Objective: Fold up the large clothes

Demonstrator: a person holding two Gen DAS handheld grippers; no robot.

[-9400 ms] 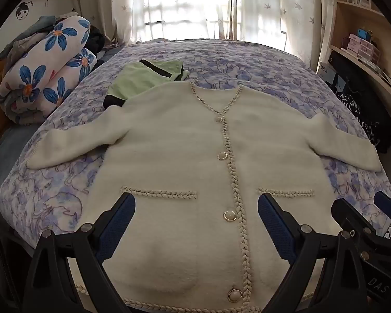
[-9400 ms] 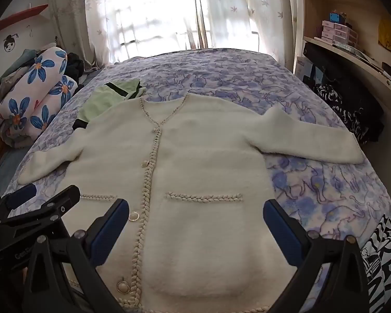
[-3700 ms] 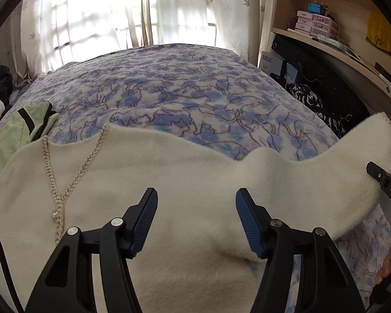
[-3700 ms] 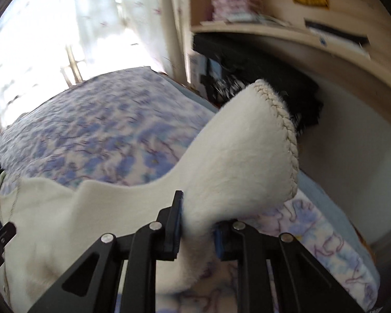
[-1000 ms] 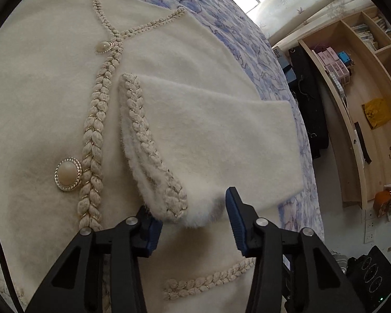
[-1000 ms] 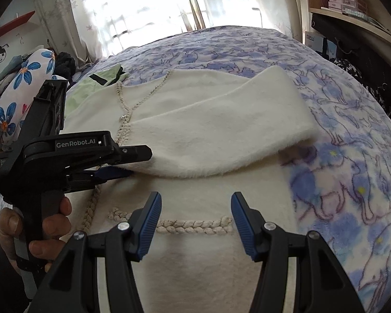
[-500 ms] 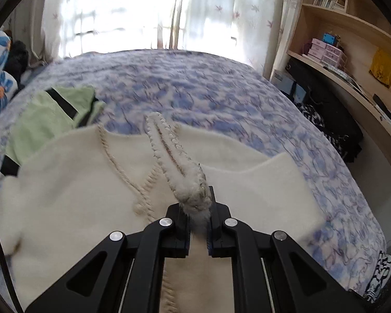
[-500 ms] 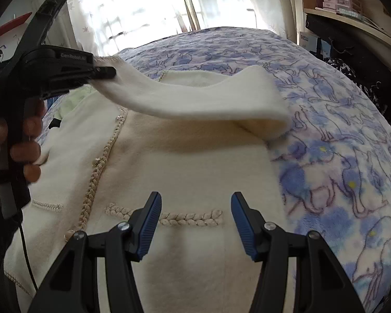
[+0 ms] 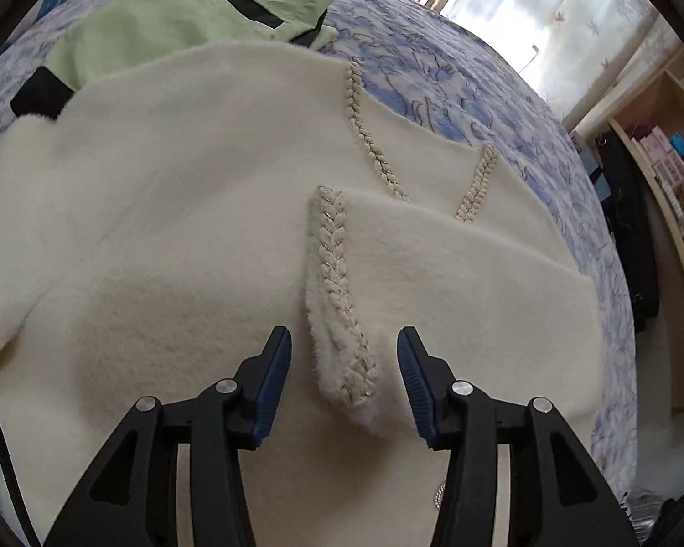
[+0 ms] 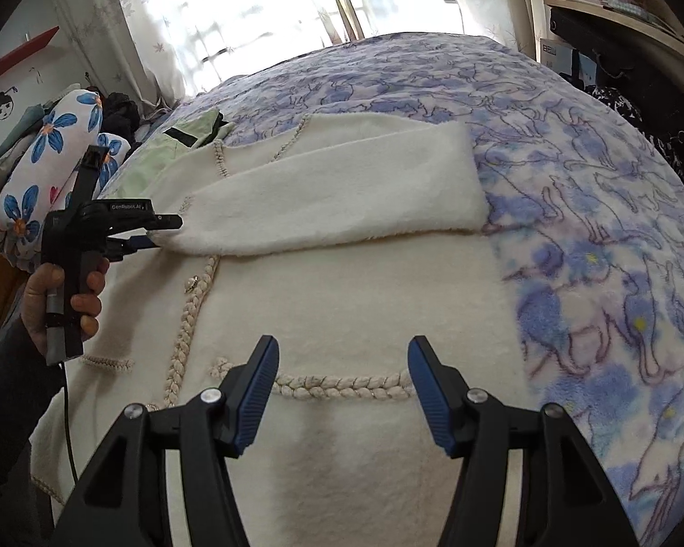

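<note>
A cream fuzzy cardigan [image 9: 159, 228] with braided trim lies front-up on the bed. Its right sleeve [image 9: 456, 282] is folded across the chest, and the braided cuff [image 9: 337, 301] rests on the body. My left gripper [image 9: 344, 383] straddles the cuff tip; its jaws are opening and the pads do not press the cuff. From the right wrist view, the left gripper [image 10: 164, 230] sits at the end of the folded sleeve [image 10: 342, 200]. My right gripper [image 10: 342, 392] hovers over the pocket braid [image 10: 342, 383] of the cardigan [image 10: 342, 310]. Its jaws are opening and hold nothing.
A pale green garment [image 9: 182, 13] with black trim lies beyond the cardigan's shoulder. A floral bundle [image 10: 54, 159] is stacked at the far left. The blue-patterned blanket [image 10: 593, 228] is bare to the right. Wooden shelves [image 9: 661, 159] line the right wall. A hand [image 10: 64, 301] grips the left tool.
The left gripper held the cuff raised; now the sleeve lies flat across the chest and the jaws have parted off it. The right gripper stayed in place and spread slightly.
</note>
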